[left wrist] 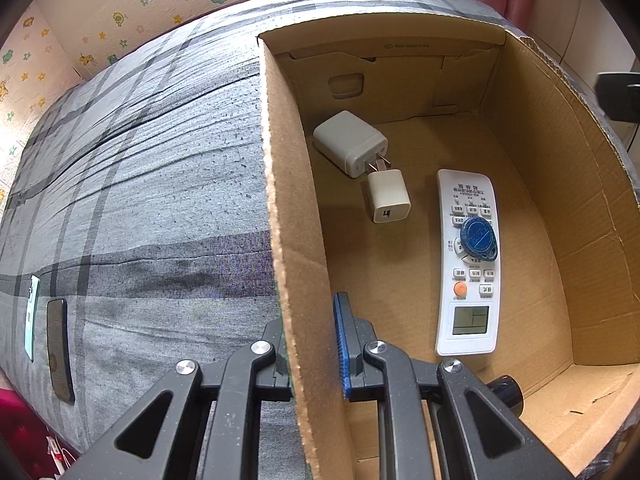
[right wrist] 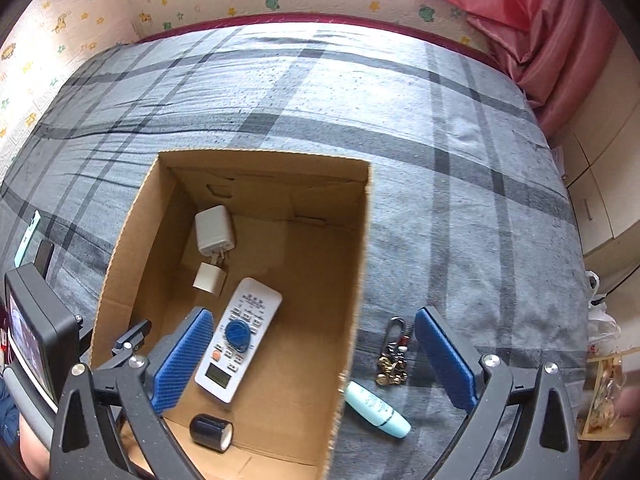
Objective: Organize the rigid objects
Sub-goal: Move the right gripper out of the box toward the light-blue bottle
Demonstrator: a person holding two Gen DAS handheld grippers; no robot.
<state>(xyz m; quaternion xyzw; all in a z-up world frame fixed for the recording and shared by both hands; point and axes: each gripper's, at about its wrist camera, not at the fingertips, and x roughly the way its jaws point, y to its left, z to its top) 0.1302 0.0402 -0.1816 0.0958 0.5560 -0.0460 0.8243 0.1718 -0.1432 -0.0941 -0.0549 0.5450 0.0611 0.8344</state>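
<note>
A brown cardboard box (right wrist: 256,216) sits on a bed (right wrist: 400,120) with a gray checked sheet. The left claw (left wrist: 314,344) is clenched on the box's side wall. The right claw (right wrist: 316,360) is released and wide, with nothing between its bumpy blue pads (right wrist: 184,356).

Inside the box lies a long white remote (right wrist: 236,336), its screen end nearest the claws, with a round blue tag (right wrist: 237,334) on top. Two white chargers (right wrist: 210,248) and a small black tube (right wrist: 211,432) lie there too. Metal keys (right wrist: 394,354) and a light blue tube (right wrist: 376,408) lie on the bed beside the box.
</note>
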